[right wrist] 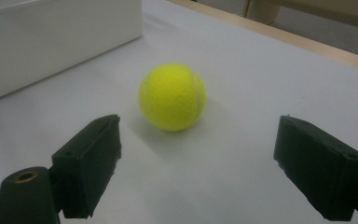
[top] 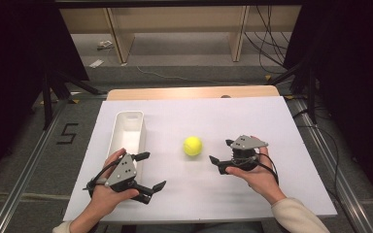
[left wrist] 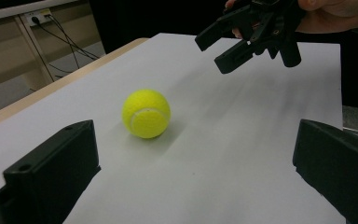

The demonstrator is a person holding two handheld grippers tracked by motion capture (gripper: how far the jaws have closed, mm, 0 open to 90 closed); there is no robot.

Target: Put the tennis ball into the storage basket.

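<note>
White sheet [top: 272, 126] covering the table, with an open white bin [top: 128, 130] at its left. Left gripper [top: 150, 171], jaws spread and empty, rests at the near left beside the bin's near end. Right gripper [top: 214, 161], jaws likewise released, points left at the yellow tennis ball [top: 193, 145], which sits on the sheet right of the bin, just left of and slightly beyond its jaw tips, centred between them in the right gripper view [right wrist: 172, 96]. The right gripper is the nearer. A sphere, the ball has no long axis or heading.
</note>
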